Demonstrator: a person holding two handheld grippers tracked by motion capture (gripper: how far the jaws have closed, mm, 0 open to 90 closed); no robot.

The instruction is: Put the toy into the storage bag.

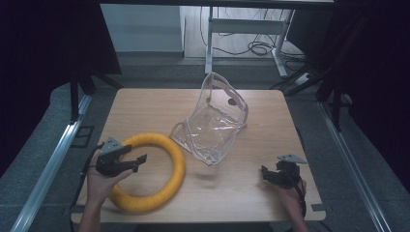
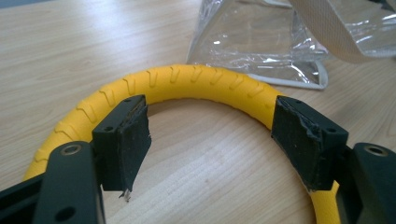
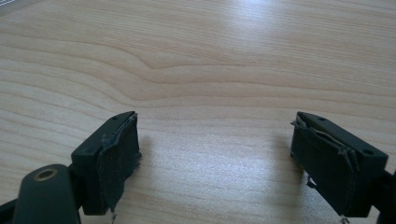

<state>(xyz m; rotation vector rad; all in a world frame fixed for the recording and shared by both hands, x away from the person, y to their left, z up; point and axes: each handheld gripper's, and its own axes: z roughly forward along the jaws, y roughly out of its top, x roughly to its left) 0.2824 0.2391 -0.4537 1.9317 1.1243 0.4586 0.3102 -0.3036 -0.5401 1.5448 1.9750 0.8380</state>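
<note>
One wooden table [image 1: 270,104] carries two loose items and both grippers. Largest item: one yellow foam ring [image 1: 164,145], ribbed along its outer face, lying flat on the near-left part of the table. Second item: one clear plastic bag [image 1: 215,121] with a white-edged seam, standing crumpled near the table's centre; its near corner lies just beside the far-right arc of the ring, and whether the two touch cannot be told.

Two grippers counted, one in each of the person's hands. The left gripper [image 1: 138,161] sits over the ring's left arc, pointing toward the hollow middle. In the left gripper view its two fingers [image 2: 126,135] stand wide apart, with bare table and the ring's far arc seen between them; they hold nothing, though the right-hand finger lies close against the ring.

The right gripper [image 1: 266,173] rests low at the near-right of the table, well apart from ring and bag. Its fingers [image 3: 116,154] are likewise spread wide over bare wood, gripping nothing.
</note>
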